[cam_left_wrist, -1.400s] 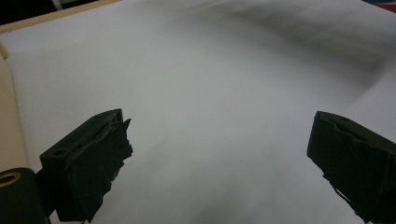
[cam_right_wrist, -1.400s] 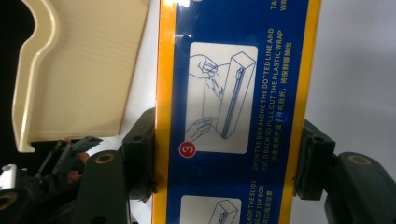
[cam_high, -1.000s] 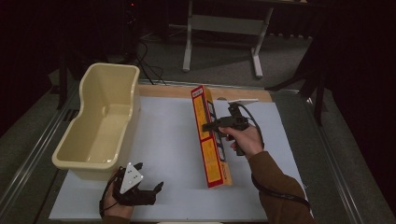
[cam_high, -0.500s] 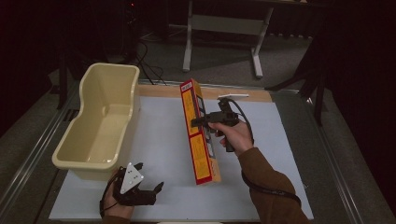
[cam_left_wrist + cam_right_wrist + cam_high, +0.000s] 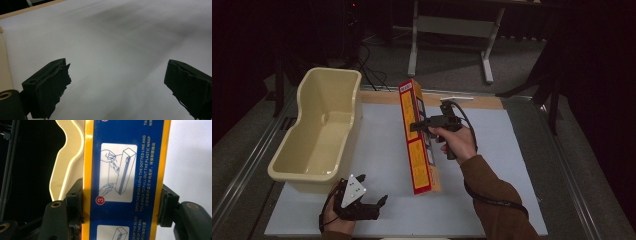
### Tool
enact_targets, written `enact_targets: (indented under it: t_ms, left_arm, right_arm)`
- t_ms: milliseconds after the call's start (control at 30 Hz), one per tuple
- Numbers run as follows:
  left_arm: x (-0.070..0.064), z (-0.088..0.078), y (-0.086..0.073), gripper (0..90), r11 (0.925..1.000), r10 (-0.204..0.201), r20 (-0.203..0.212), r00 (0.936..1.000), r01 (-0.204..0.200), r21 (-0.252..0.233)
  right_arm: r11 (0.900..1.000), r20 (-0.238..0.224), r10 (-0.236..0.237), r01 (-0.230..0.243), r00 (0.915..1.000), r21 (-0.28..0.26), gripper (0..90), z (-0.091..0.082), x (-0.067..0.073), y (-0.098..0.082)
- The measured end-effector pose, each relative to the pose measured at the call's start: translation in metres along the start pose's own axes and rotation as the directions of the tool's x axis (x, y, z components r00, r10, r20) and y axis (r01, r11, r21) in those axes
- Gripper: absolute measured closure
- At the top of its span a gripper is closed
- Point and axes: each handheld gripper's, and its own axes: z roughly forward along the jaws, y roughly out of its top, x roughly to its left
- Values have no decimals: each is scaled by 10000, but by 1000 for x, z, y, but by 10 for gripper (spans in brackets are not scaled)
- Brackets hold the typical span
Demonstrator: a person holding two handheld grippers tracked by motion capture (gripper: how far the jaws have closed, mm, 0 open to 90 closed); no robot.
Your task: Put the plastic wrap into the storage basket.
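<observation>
A long, narrow plastic-wrap box (image 5: pixel 416 140), orange and yellow on the sides and blue with printed instructions on one face (image 5: pixel 125 170), hangs tilted above the white mat (image 5: pixel 522 165). My right gripper (image 5: pixel 418 125) is shut on the box about halfway along it. In the right gripper view both pads (image 5: pixel 75 202) press on its yellow edges. My left gripper (image 5: pixel 371 204) rests near the mat's front left corner, jaws wide apart with nothing between them. The left gripper view shows its two black fingers (image 5: pixel 47 87) over bare mat. A cream plastic tub (image 5: pixel 292 167) stands at the left, empty.
The tub (image 5: pixel 65 162) lies just beyond the box's left side. A wooden strip (image 5: pixel 482 101) runs along the mat's far edge. Metal rails flank the table. A metal stand (image 5: pixel 452 30) and cables sit on the dark floor behind.
My right hand has carried the box leftward and upward, off the mat, toward the tub, tilting it more upright. The left gripper has stayed put.
</observation>
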Motion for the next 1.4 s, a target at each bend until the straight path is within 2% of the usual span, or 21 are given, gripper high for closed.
enact_targets:
  t_ms: [533, 700, 1033, 1400]
  left_arm:
    - [0, 0, 0, 53, 10000, 20, 10, 10000, -20, -16]
    - [0, 0, 0, 53, 10000, 28, 7, 10000, -28, -13]
    - [1, -1, 0, 53, 9999, -51, -21, 10000, 51, -124]
    - [1, -1, 1, 53, 9999, -24, -11, 10000, 24, -123]
  right_arm:
    - [9997, -388, 83, -92, 9992, -220, 386, 15, 18, 9]
    - [9992, -688, 146, -172, 9975, -368, 386, 20, 24, 13]
    - [9994, -984, 52, -86, 9951, -343, 387, 30, 37, 17]
    - [9986, -1035, 26, -81, 9946, -520, 387, 40, 48, 21]
